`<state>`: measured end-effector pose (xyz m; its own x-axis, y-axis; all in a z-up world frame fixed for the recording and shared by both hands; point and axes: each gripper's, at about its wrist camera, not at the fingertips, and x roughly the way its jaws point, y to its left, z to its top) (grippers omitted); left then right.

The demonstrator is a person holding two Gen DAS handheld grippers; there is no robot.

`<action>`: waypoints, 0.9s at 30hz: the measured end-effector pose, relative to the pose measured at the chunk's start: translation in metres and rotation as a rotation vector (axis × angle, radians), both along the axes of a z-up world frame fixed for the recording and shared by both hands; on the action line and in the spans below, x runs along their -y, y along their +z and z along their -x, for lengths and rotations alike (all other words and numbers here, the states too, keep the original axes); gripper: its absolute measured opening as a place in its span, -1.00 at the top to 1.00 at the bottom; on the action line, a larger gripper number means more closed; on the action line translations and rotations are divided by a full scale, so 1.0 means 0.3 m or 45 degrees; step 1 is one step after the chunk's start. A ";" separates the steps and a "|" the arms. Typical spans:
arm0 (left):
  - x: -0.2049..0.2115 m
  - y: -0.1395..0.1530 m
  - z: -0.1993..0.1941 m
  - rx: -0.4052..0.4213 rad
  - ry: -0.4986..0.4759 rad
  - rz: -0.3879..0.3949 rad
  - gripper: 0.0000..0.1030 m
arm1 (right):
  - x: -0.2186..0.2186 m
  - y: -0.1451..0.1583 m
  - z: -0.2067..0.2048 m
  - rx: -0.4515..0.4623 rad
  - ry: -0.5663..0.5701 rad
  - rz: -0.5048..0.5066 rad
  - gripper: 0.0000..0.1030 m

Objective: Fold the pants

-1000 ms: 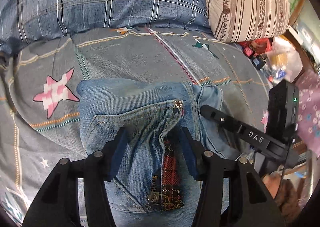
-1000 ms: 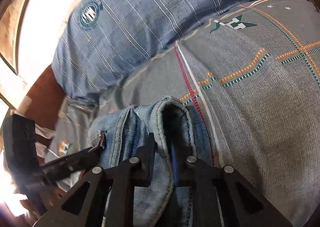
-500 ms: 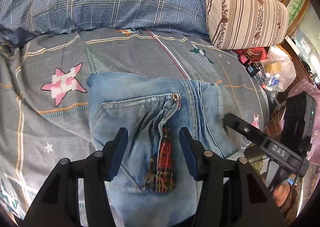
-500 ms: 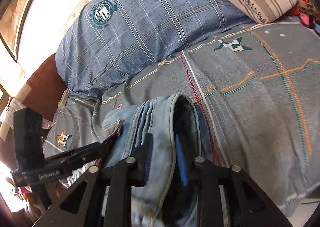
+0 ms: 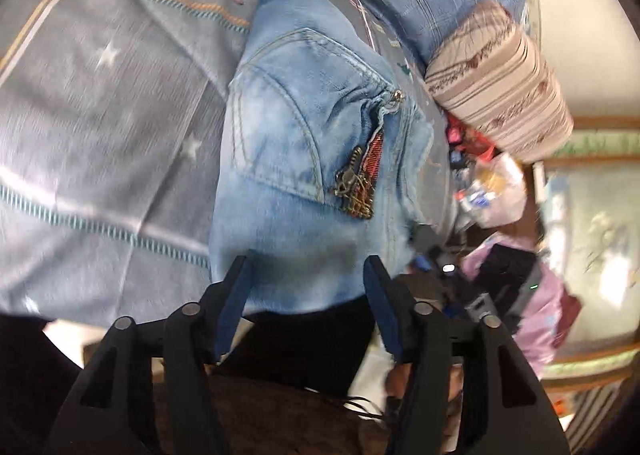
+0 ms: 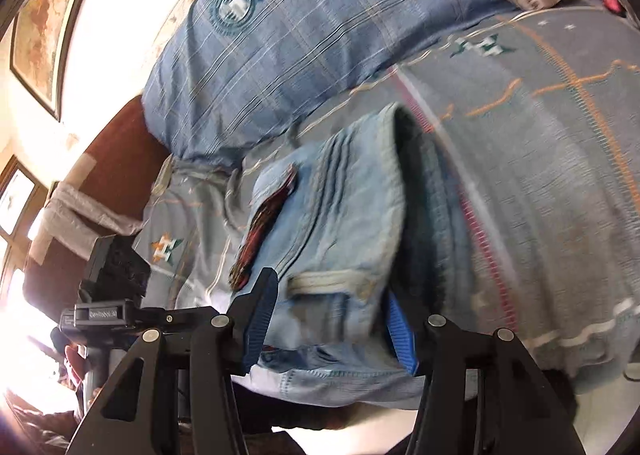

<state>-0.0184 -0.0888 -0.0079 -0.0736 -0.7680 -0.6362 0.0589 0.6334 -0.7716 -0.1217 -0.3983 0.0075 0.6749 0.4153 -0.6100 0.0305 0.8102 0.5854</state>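
The left gripper [image 5: 306,295] hangs with its fingers spread wide and nothing between them, at the near edge of the jeans [image 5: 304,135]; the jeans lie as a compact folded bundle on the grey patterned bedspread [image 5: 100,115], close to the edge of the bed, with the plaid lining [image 5: 370,159] of the open fly showing on top. To the right, the right gripper [image 6: 324,319] is also spread open, its blue pads [image 6: 258,319] either side of the waistband and belt loop [image 6: 332,281] but not clamped on it; beyond lie the blue checked pillow [image 6: 304,35] and the striped bolster [image 5: 496,83].

The bundle sits near the edge, and one part seems to hang past it; it may slide off or spring open, since the thick waistband fold stands up rather than lying flat.

A second ago the right gripper was pinched on the upright denim fold; half a second ago it was already easing apart, and now it is fully released. The left was open throughout; both have drawn back and tilted.
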 end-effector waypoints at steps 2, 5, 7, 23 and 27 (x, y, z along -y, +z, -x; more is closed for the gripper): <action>-0.030 0.003 0.017 -0.076 0.043 0.077 -0.16 | -0.009 -0.002 0.008 0.010 0.016 -0.032 -0.05; -0.041 0.002 0.045 -0.183 0.085 0.176 -0.16 | -0.002 -0.002 0.036 0.019 0.014 -0.058 -0.05; -0.014 -0.013 0.055 -0.270 0.097 0.217 -0.16 | 0.008 -0.005 0.048 0.017 0.004 -0.071 -0.05; 0.082 -0.098 -0.022 -0.447 0.142 0.175 0.32 | 0.034 -0.036 -0.004 0.055 0.003 -0.193 0.76; 0.092 -0.005 0.008 -0.295 0.055 0.177 0.32 | 0.024 0.121 0.044 0.200 0.060 -0.096 0.80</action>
<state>-0.0208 -0.1163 -0.0094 -0.1701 -0.8526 -0.4941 -0.1542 0.5183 -0.8412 -0.1350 -0.4055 0.0439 0.7380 0.4894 -0.4645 -0.1031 0.7621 0.6392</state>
